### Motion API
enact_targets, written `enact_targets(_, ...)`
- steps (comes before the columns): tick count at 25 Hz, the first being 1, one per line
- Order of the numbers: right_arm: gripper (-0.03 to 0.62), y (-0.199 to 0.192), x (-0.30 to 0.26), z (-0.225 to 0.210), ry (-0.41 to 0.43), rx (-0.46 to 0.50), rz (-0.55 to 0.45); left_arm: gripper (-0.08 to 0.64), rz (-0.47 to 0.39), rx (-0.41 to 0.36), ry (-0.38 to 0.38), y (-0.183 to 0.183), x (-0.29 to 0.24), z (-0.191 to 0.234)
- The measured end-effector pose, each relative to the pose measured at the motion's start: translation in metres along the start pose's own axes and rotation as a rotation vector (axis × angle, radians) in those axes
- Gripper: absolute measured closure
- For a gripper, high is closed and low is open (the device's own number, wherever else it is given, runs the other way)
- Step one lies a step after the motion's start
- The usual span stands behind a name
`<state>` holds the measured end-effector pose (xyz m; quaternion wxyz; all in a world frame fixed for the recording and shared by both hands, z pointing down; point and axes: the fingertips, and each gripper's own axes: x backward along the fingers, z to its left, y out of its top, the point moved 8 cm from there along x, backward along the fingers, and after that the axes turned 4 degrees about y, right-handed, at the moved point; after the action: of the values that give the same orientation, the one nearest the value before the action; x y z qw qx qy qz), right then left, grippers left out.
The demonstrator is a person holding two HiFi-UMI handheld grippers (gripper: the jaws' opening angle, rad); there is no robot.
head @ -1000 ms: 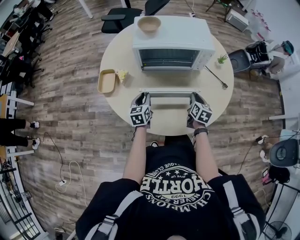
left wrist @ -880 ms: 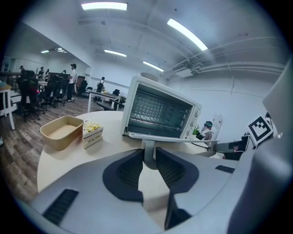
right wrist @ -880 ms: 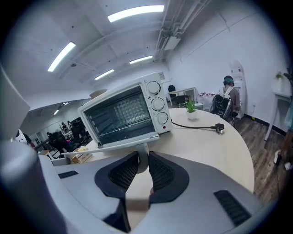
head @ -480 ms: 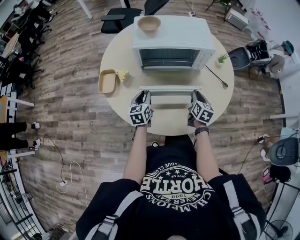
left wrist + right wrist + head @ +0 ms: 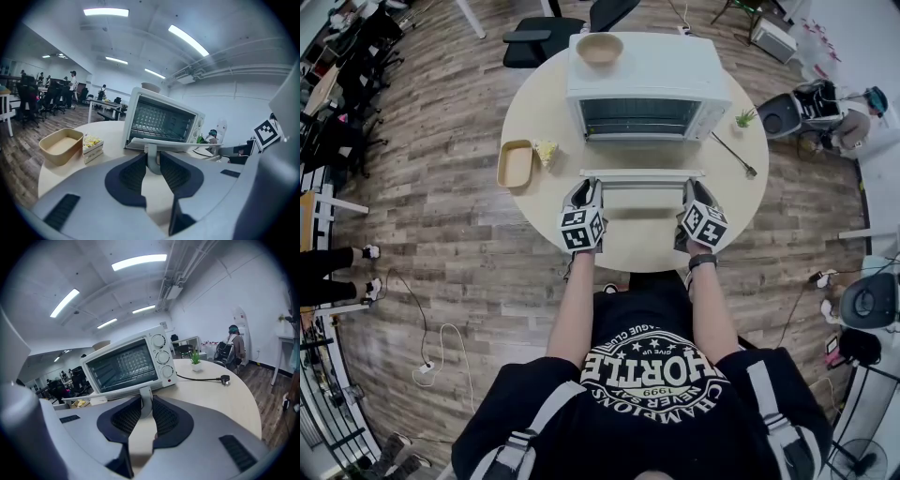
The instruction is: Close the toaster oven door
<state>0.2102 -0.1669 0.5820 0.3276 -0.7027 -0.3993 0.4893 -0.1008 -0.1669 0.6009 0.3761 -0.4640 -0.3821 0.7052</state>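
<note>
the left gripper [image 5: 584, 190] and the right gripper [image 5: 692, 190] each clamp narrow fingers on 1 end of the handle [image 5: 642, 174] of the open oven door [image 5: 187, 146].

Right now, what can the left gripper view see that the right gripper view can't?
Only the left gripper view shows the tan tray and the yellow-topped snack beside it on the table. Only the right gripper view shows the black plug lying on that table. Both show the white toaster oven with its door folded down. Each view also shows its own gripper, the left gripper and the right gripper, clamped on a post of the door handle.
</note>
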Motion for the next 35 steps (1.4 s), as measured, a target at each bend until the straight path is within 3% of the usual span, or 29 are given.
enact_targets(35, 0.494, 0.023, -0.003, 0.006, 0.016, 0.034, -0.099, 0.448, -0.110, 0.007, 0.021, 0.023, -0.002, -0.005)
